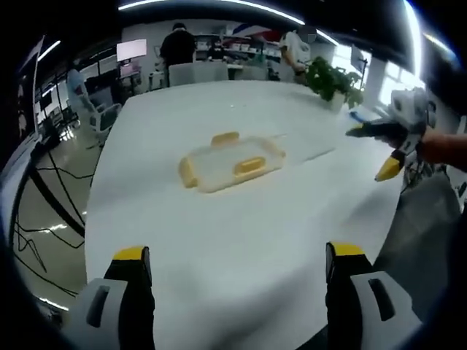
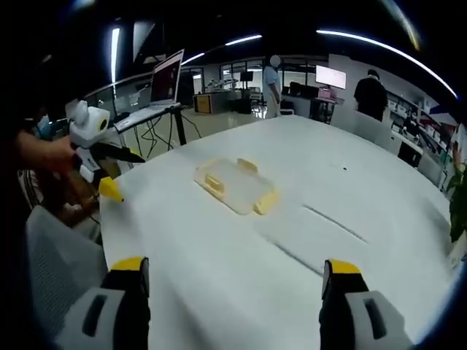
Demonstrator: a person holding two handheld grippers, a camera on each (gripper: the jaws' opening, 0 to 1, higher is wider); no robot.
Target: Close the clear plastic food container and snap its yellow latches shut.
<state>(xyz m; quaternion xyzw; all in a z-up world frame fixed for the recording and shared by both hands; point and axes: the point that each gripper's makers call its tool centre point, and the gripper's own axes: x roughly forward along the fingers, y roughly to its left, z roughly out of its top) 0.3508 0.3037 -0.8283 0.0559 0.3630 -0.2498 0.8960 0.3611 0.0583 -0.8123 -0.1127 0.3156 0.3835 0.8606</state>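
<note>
Yellow-tipped jaws of the left gripper (image 1: pixel 233 255) are seen rising from the bottom of the left gripper view, spread wide with nothing held between them. Beyond them, at mid-frame on the white table (image 1: pixel 241 219), the clear plastic food container (image 1: pixel 231 162) is laid flat, well apart from both tools. Its yellow latches (image 1: pixel 249 165) are shown at its edges; whether the lid is fully seated cannot be told. At the right edge of this view the right gripper (image 1: pixel 381 149) is seen held in a hand, also with jaws spread. At the upper right a potted plant (image 1: pixel 334 82) is set near the table's far edge.

In the right gripper view the same wide, empty jaws are seen at the bottom, the container lies left of centre, and a laptop (image 2: pixel 166 77) is shown at upper left on a side desk.

The approach is judged barely begun; next, both tools would need to be brought down to the container and a latch pressed.
</note>
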